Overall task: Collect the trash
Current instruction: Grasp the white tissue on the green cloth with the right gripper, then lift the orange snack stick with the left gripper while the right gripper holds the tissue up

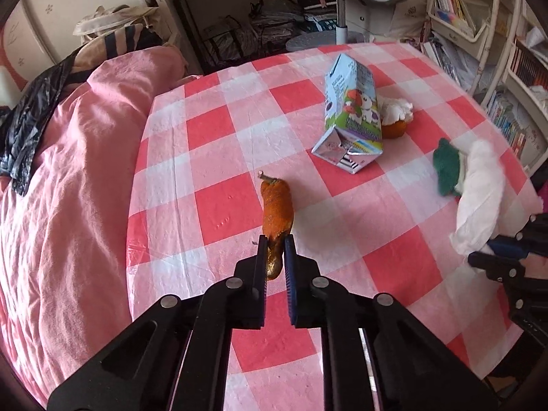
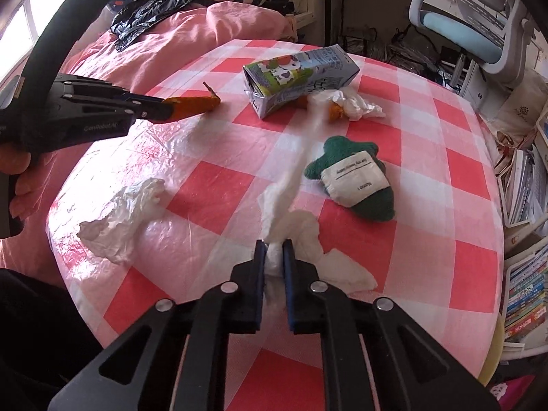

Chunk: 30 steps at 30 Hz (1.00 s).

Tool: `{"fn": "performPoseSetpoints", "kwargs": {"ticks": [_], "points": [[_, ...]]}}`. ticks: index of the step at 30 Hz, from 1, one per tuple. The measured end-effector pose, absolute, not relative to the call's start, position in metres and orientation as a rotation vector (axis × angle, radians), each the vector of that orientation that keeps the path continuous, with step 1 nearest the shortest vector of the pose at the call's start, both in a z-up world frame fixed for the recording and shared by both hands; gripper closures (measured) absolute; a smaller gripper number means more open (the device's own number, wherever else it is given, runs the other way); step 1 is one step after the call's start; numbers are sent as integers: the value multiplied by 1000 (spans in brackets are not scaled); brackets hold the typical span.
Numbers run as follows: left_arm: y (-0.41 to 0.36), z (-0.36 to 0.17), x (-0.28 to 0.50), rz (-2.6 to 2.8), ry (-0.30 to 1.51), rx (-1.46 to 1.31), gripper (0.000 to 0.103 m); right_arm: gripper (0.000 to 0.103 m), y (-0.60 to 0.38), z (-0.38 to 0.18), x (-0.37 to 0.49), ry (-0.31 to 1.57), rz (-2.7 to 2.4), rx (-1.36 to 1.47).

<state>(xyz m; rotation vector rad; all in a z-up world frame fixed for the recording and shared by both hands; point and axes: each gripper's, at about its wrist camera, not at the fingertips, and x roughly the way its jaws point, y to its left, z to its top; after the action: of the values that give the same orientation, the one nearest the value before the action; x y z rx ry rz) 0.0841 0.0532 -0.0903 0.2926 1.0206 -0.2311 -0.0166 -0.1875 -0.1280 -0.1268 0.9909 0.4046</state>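
Note:
My left gripper (image 1: 275,239) is shut on an orange peel strip (image 1: 276,210) and holds it above the checked tablecloth; it also shows in the right wrist view (image 2: 195,104). My right gripper (image 2: 275,245) is shut on a white tissue (image 2: 291,188) that trails up off the table; the tissue also shows in the left wrist view (image 1: 479,198). A milk carton (image 2: 298,77) lies on its side mid-table, with a crumpled tissue and an orange scrap (image 2: 346,104) beside it. Another crumpled tissue (image 2: 123,219) lies at the near left.
A green and white plush toy (image 2: 356,179) lies right of centre. A black plastic bag (image 2: 154,8) lies on the pink bedding beyond the table. An office chair (image 2: 479,30) and bookshelves (image 2: 527,281) stand to the right.

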Motion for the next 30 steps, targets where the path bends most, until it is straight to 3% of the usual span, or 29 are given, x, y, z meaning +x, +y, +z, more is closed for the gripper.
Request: {"fn": "performPoseSetpoints", "kwargs": {"ticks": [9,30], "points": [[70,-56,69,-340,956,26,95,93,-182,-110,-34,909,444,-142],[72,-34,48,-350,882,-90,95,93,-224,-96,-45,853,332,-72]]}}
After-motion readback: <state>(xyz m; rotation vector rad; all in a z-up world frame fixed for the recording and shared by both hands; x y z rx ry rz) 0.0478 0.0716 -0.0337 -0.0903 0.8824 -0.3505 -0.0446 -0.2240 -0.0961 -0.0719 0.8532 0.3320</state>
